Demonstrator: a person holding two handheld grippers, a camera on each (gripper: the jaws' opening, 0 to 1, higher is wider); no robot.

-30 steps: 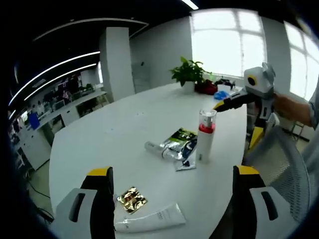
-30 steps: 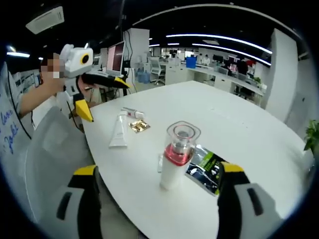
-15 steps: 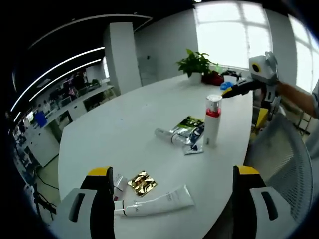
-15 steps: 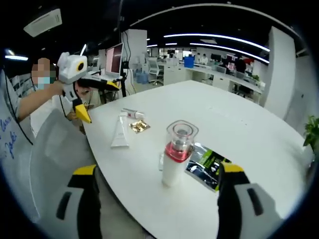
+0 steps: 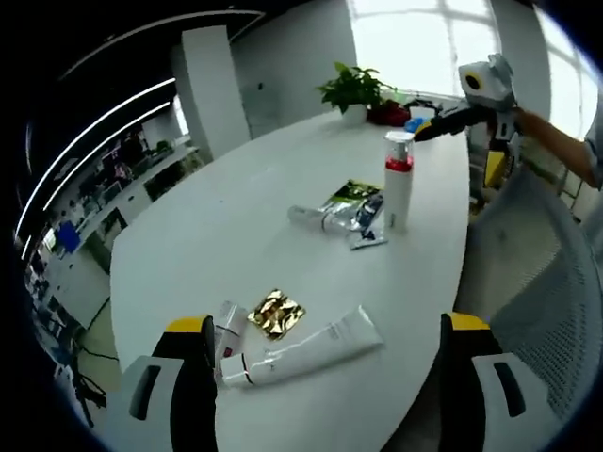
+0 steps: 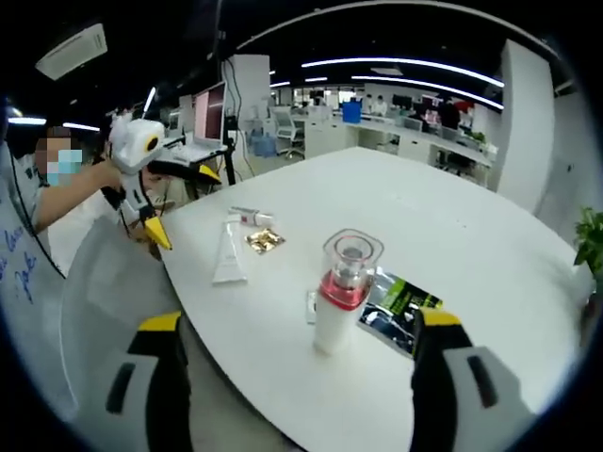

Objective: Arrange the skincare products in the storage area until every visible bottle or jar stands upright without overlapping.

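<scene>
Bottle (image 6: 341, 294) with a red band stands upright at centre of the right gripper view, on the white table (image 5: 217, 226). Beside it lie a green sachet (image 6: 398, 303) and, left of centre, a white tube (image 6: 230, 250) with a gold packet (image 6: 265, 240). Both grippers, left (image 5: 325, 381) and right (image 6: 297, 381), hang at the bottom edge, jaws apart, empty.

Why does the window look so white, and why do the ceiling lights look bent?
In the left gripper view the window is overexposed by daylight, washing out detail behind the plant. In the right gripper view the fisheye lens curves the ceiling light strips; the white table shows soft glare.
</scene>
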